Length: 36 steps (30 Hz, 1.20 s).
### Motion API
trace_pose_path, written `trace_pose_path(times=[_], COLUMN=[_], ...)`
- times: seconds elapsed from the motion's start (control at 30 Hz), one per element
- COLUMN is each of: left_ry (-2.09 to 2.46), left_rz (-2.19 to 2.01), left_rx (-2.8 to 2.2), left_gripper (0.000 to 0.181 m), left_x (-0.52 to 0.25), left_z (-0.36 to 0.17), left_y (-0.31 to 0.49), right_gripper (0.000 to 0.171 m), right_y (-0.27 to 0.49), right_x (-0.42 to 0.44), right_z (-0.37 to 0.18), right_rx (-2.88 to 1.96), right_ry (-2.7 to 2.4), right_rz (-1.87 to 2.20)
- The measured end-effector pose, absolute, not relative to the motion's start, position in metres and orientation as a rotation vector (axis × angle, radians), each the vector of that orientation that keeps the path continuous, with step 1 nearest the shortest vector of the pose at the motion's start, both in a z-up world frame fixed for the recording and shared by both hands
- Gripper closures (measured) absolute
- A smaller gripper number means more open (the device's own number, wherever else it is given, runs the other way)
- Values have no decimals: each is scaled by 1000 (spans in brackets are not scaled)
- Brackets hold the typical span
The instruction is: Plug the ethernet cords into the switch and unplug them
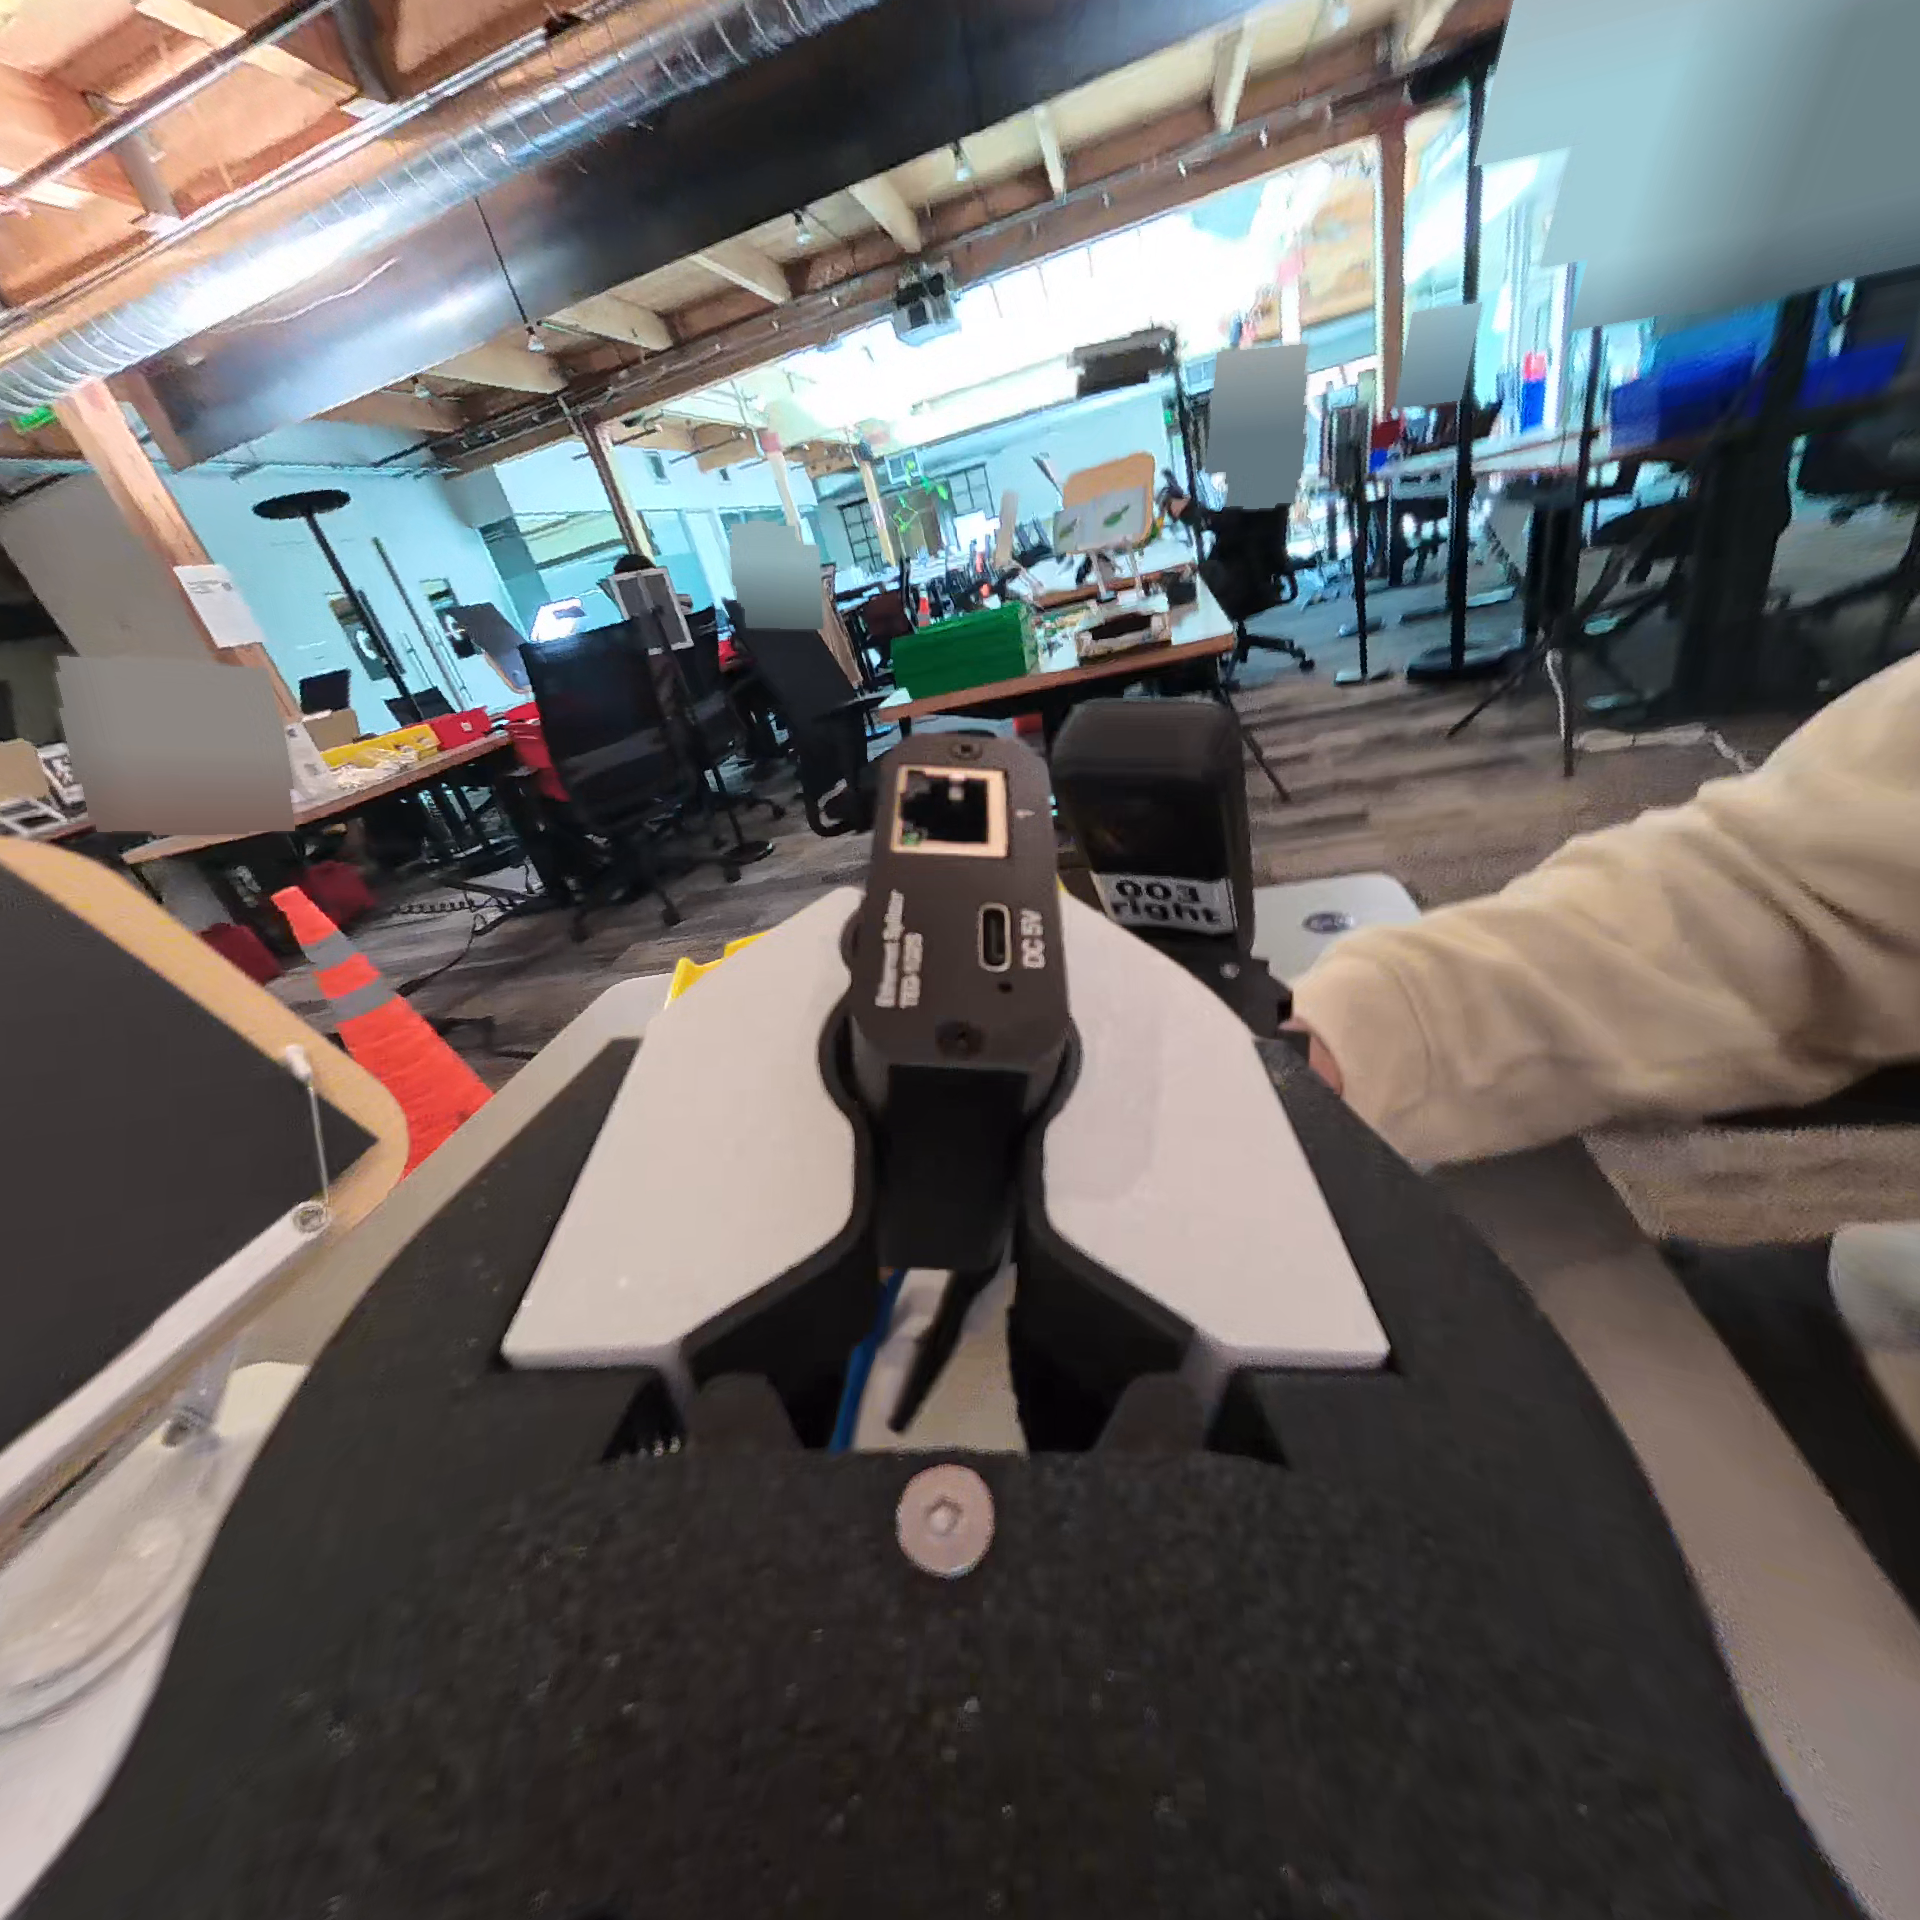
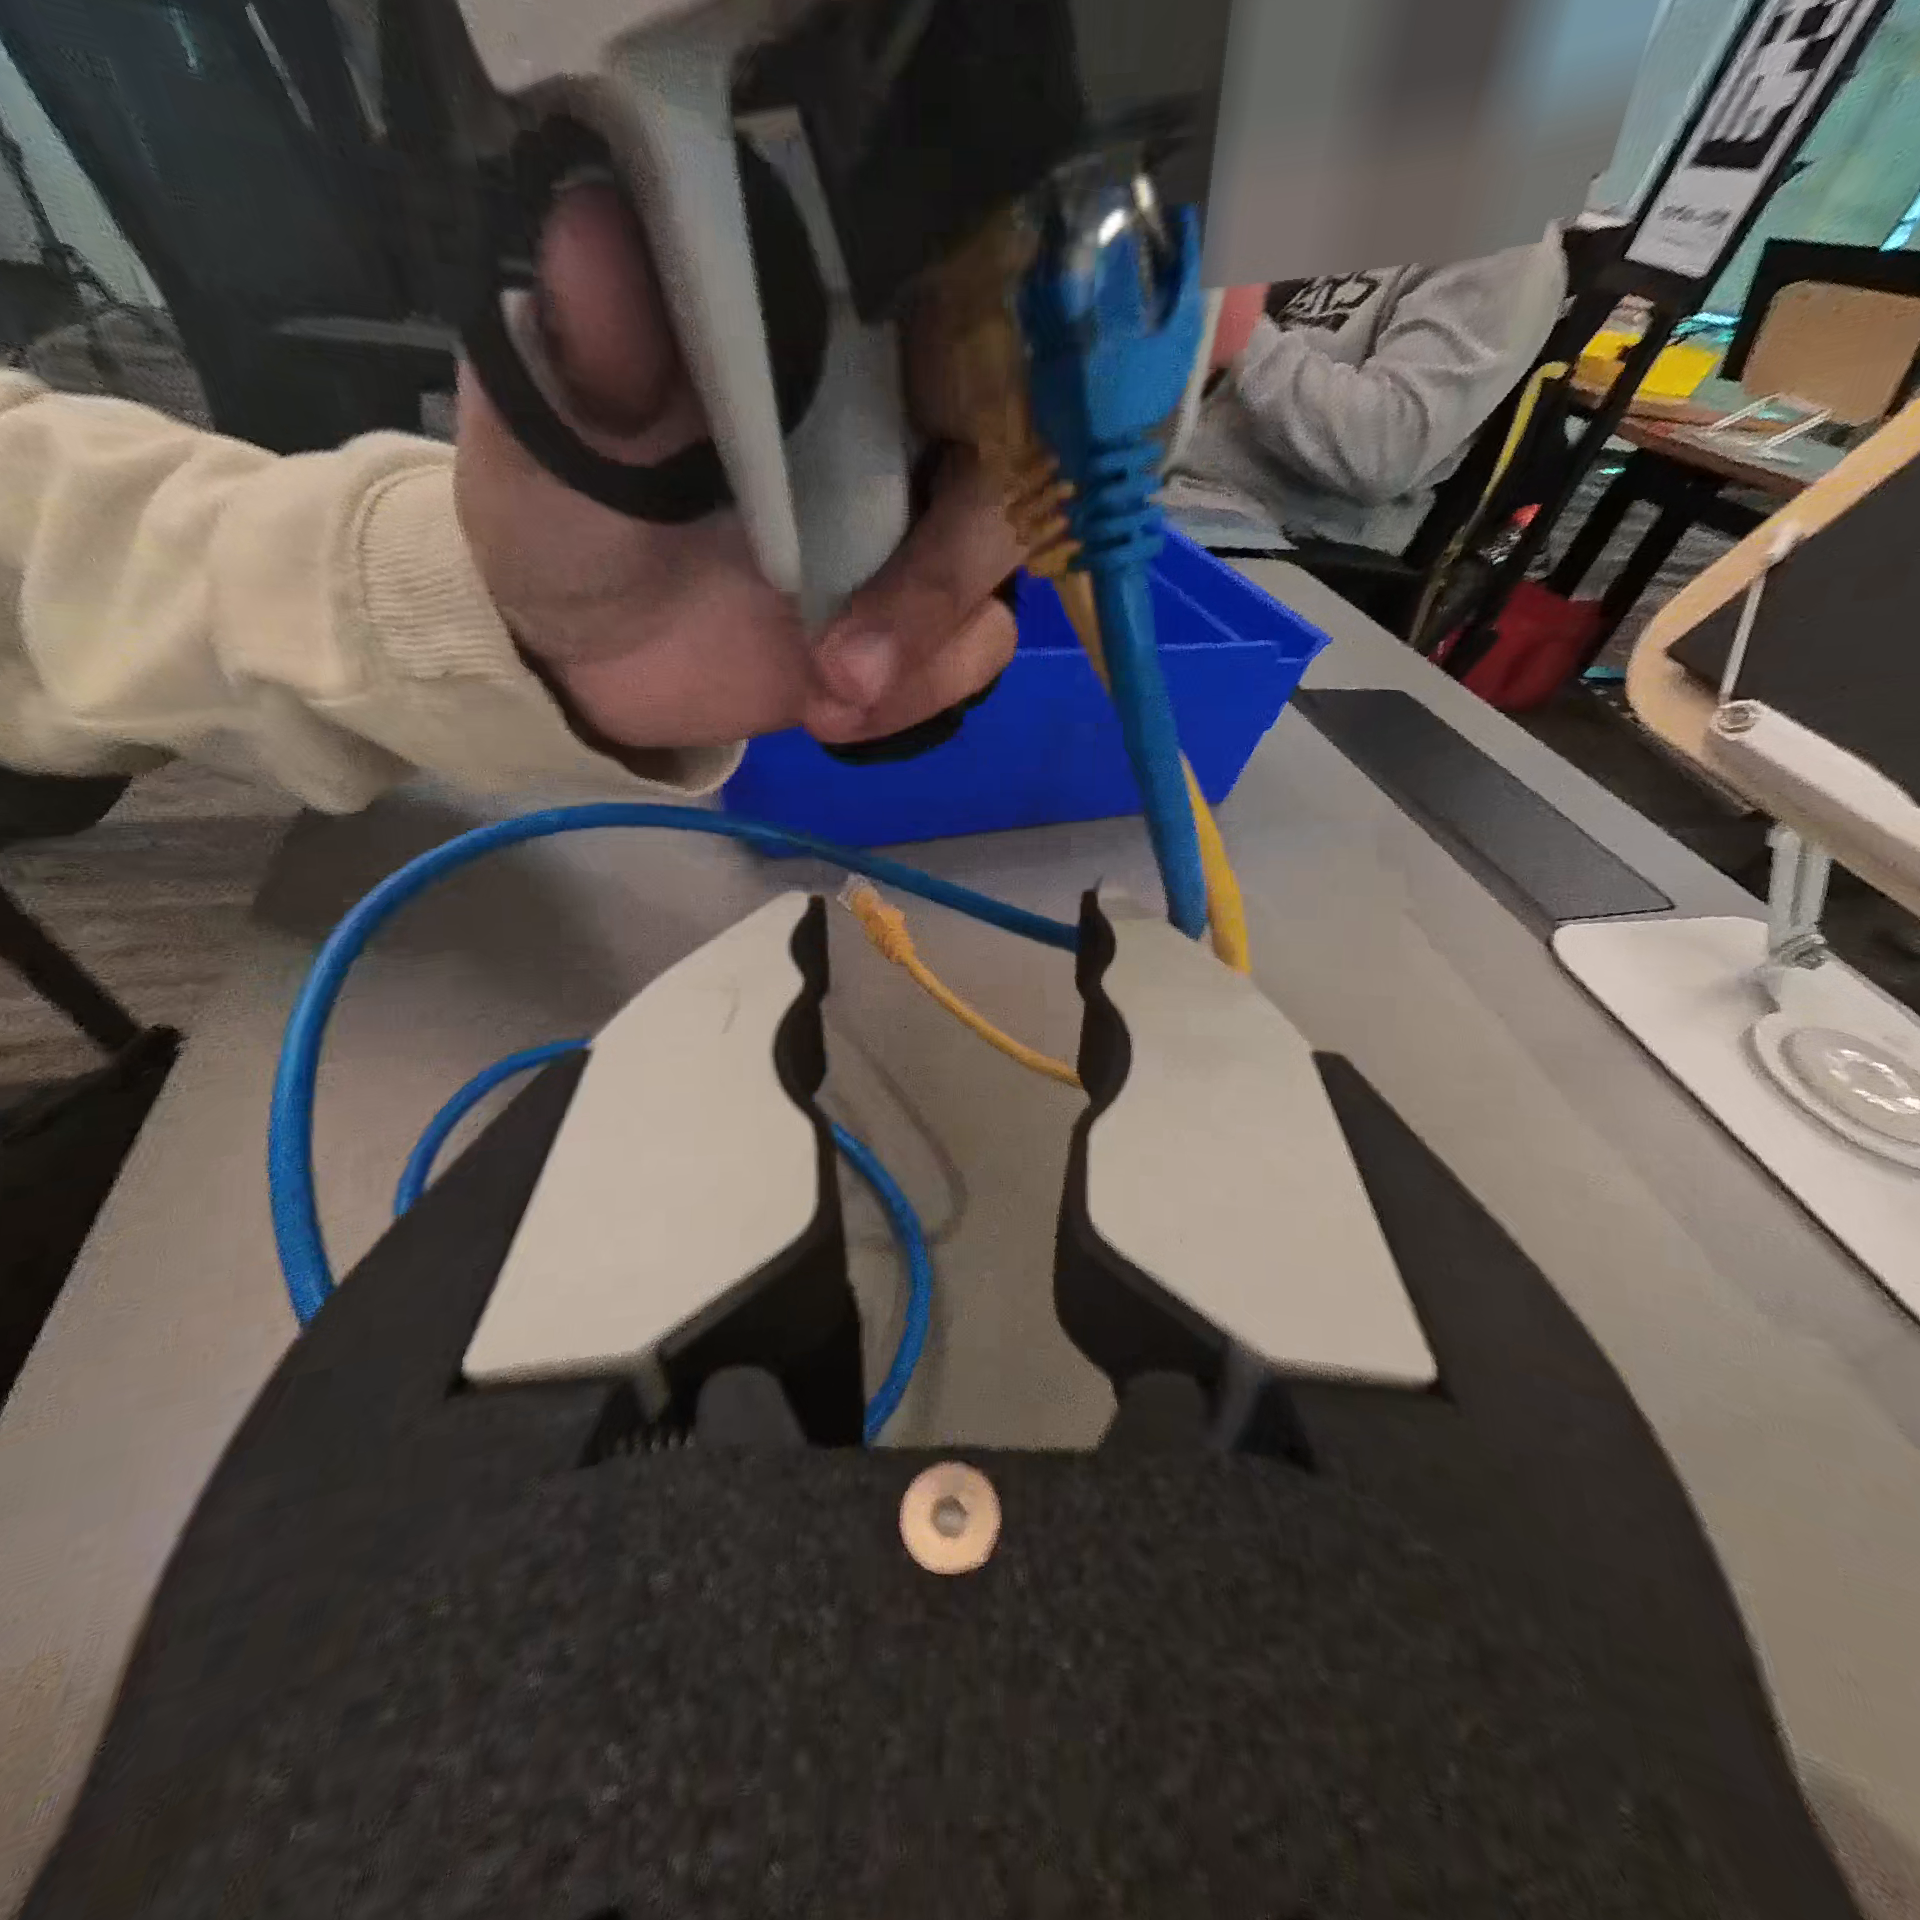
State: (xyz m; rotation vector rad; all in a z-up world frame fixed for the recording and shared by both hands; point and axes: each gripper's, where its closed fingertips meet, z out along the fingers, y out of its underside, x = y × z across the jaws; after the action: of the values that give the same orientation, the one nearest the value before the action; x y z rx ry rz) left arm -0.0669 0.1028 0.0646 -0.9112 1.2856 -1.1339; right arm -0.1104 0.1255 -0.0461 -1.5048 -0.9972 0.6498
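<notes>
The left tool (image 1: 951, 1039) pinches the switch (image 1: 956, 894) aloft with blue cord (image 2: 1117, 436) and yellow cord (image 2: 1210, 831) plugged underneath, one port apparently empty, while the right tool (image 2: 951, 935) hangs spread, empty, above the counter (image 2: 1351, 831), unplugging seemingly unstarted.

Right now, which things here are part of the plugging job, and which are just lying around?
Part of the job:
- switch, clamped in the left gripper
- blue cord
- yellow cord
- right gripper, open and empty

Lying about:
- blue bin
- orange cone
- glass dish
</notes>
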Motion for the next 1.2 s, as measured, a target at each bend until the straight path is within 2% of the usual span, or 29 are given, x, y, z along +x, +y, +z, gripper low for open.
trace_pose_path(times=[0.27,0.33,0.43,0.47,0.5,0.53,0.6,0.73,0.9,1.1,1.2], left_ry=[1227,1200,1203,1203,1212,1230,1300,1501,1576,1541,1591], left_rz=[-1121,-1083,-1192,-1232,-1254,-1249,-1176,-1015,-761,-502,-328], left_rx=[-1071,-1158,-1140,-1128,-1122,-1122,-1160,-1314,-1469,-1475,-1444], left_gripper=[156,154,157,157,157,157,156,152,147,129,134], left_x=[-74,-69,-55,-51,-48,-47,-53,-79,-99,-126,-130], left_z=[53,42,43,47,49,51,44,-2,-40,-46,-58], left_y=[126,137,123,117,112,109,109,116,122,123,126], right_gripper=[141,135,111,117,147,165,167,167,170,170,170], right_y=[135,137,143,146,147,144,140,126,126,127,126], right_x=[-74,-71,-90,-93,-93,-90,-76,-40,-32,-38,-55], right_z=[-29,-26,-44,-48,-49,-45,-40,-21,-28,-32,-31], right_rx=[-1456,-1414,-1499,-1510,-1494,-1466,-1497,-1562,-1640,-1574,-1483], right_ry=[-843,-795,-807,-791,-767,-757,-777,-899,-1151,-1264,-1312], right_rz=[570,565,648,655,656,660,628,351,-217,-539,-598])
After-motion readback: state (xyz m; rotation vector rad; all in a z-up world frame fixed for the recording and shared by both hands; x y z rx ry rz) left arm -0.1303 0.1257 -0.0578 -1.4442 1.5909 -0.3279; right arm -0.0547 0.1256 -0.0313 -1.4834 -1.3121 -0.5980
